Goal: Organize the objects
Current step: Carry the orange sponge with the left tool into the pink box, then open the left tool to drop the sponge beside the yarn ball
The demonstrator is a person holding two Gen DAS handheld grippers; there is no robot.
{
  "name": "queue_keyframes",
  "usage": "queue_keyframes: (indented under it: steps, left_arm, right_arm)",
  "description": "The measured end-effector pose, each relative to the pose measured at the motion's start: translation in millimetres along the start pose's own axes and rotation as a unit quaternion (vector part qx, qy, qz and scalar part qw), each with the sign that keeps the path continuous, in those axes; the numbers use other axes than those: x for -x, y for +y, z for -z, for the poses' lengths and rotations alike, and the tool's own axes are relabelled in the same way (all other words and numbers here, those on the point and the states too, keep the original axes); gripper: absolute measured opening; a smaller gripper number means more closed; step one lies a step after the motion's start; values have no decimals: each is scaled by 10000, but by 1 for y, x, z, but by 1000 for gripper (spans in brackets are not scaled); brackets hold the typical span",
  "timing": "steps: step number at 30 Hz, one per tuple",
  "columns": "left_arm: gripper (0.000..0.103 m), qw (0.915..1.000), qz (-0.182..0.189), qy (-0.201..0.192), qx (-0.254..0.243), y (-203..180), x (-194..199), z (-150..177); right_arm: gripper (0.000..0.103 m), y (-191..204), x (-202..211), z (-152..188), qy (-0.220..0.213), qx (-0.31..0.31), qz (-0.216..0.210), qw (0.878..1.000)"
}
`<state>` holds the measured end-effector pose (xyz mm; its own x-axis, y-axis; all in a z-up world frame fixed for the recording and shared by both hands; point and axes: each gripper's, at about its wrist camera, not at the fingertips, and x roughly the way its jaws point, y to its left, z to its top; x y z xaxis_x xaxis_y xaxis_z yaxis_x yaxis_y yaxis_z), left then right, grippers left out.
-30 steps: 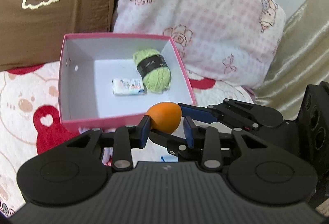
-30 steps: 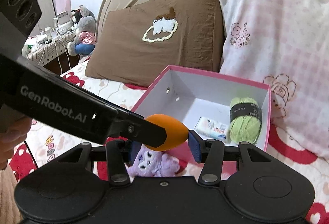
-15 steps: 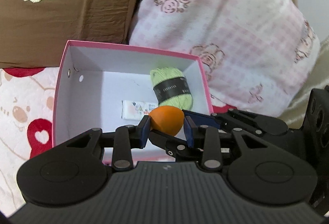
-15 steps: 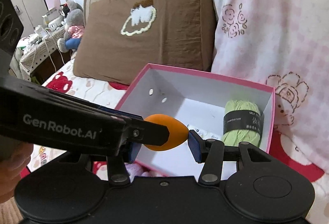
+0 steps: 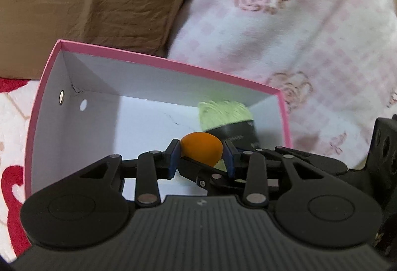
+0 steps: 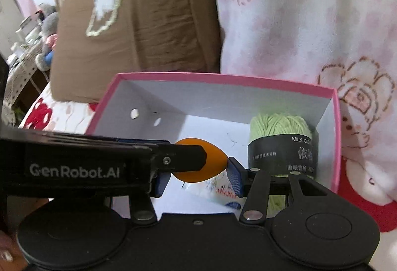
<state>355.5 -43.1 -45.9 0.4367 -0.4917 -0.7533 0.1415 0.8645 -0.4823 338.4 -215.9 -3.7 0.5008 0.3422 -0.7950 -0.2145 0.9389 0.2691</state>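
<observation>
Both claws, the left claw (image 5: 201,155) and right claw (image 6: 198,175), have carried the orange egg (image 5: 201,148) from outside to above the pink box (image 5: 158,63); left jaws opening, right claw gripping; release looks imminent.

Soft, even daylight; both fisheye views bend at the edges and are smeared by motion blur throughout.

Both grippers carried orange egg (image 5: 201,148) forward, now over pink box (image 5: 158,61).

Orange egg-shaped sponge (image 5: 201,148) over pink box (image 5: 158,63)
</observation>
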Motion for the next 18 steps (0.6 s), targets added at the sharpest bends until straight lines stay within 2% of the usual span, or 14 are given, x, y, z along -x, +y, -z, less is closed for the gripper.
queue_keyframes:
  steps: [7, 11, 18]
  left_arm:
    - [35, 9989, 97, 157, 425, 21, -32, -6]
    - [36, 9990, 105, 25, 429, 27, -36, -4]
    - [36, 9967, 329, 187, 712, 38, -47, -6]
  right_arm:
    - [55, -10, -33, -6, 236, -68, 147, 9996]
    - [56, -10, -44, -7, 272, -89, 207, 9994]
    - [56, -5, -52, -11, 277, -6, 479, 9985]
